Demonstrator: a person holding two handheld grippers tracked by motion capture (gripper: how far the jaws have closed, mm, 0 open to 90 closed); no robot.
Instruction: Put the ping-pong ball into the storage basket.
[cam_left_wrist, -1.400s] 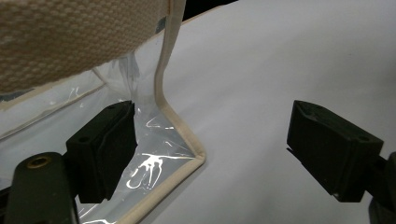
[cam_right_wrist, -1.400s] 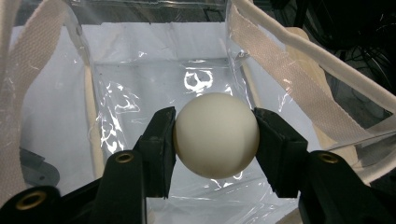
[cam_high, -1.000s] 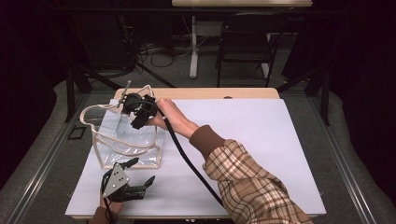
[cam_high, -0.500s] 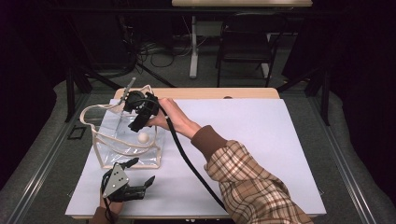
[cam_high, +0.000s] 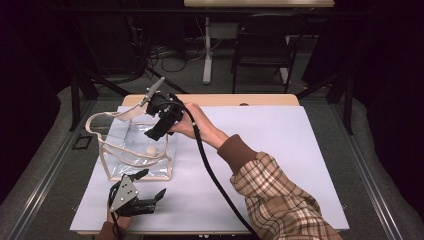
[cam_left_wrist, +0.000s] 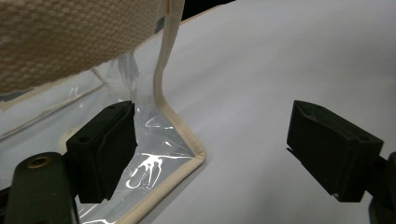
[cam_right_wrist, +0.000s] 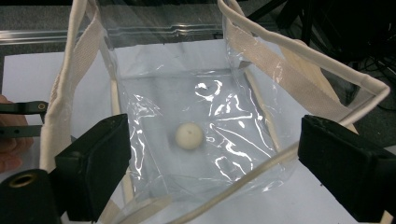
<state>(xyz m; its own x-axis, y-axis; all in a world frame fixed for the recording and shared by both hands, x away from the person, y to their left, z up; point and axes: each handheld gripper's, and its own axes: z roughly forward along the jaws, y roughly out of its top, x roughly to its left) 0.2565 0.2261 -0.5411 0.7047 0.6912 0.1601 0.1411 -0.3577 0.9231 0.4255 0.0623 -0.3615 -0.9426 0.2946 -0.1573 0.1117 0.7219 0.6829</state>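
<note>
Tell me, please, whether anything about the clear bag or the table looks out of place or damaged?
Nothing stands out. The clear bag stands upright on the white table, its plastic creased but untorn, with a small pale ball resting on its bottom. The right gripper hangs open above it.

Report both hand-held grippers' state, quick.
Left hand-held gripper: open, holding nothing, by the clear bag's corner.
Right hand-held gripper: jaws just opened, empty, above the ball in the bag.
</note>
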